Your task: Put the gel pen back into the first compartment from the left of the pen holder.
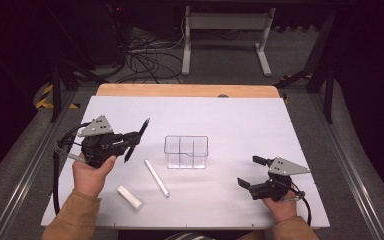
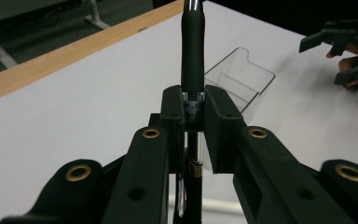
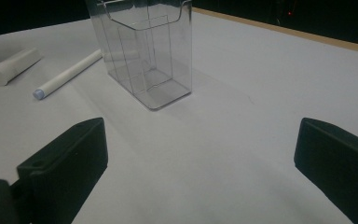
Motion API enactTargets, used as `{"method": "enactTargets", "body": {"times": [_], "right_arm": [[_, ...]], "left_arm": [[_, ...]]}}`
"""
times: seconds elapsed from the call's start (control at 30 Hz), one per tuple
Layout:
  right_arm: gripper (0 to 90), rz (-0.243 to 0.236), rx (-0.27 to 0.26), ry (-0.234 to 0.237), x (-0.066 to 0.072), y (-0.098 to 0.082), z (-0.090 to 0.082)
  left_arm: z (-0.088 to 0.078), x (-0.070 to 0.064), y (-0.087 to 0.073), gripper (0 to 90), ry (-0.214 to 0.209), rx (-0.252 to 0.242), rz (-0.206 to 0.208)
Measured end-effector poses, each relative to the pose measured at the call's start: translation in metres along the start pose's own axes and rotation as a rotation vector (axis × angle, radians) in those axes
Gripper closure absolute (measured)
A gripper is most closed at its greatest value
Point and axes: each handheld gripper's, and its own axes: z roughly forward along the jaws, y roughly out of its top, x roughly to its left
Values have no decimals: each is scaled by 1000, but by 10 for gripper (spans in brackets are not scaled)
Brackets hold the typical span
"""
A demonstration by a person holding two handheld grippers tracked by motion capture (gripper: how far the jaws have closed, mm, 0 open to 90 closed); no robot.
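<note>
White sheeting covers a wood-edged table [image 1: 190, 90]; grey floor, cables and a white stand lie beyond. Left, the left gripper [image 1: 130, 139] clamps a black pen [image 1: 137, 139] above the surface. Near centre lie two white tubes, no writing legible, before a clear compartmented holder [image 1: 186, 151]. Right, the right gripper [image 1: 248, 173] gapes, empty.
</note>
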Motion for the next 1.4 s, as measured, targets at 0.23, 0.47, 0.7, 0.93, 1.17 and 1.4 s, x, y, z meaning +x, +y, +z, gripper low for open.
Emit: {"method": "enactTargets", "body": {"times": [0.23, 0.47, 0.7, 0.93, 1.17, 1.4], "right_arm": [[30, 0, 0, 1, 0, 0, 0], [30, -2, 1, 2, 0, 0, 0], [30, -2, 0, 2, 0, 0, 0], [30, -7, 1, 3, 0, 0, 0], [30, -8, 1, 4, 0, 0, 0], [30, -6, 0, 5, 0, 0, 0]], "left_arm": [[8, -6, 6, 792, -19, -57, -3], [21, -9, 9, 791, -27, -122, 9], [33, -12, 11, 791, -28, -163, 35], [41, -13, 13, 791, -50, -198, 31], [52, -13, 13, 791, -101, -225, 0], [64, -12, 13, 791, -123, -250, -27]]}}
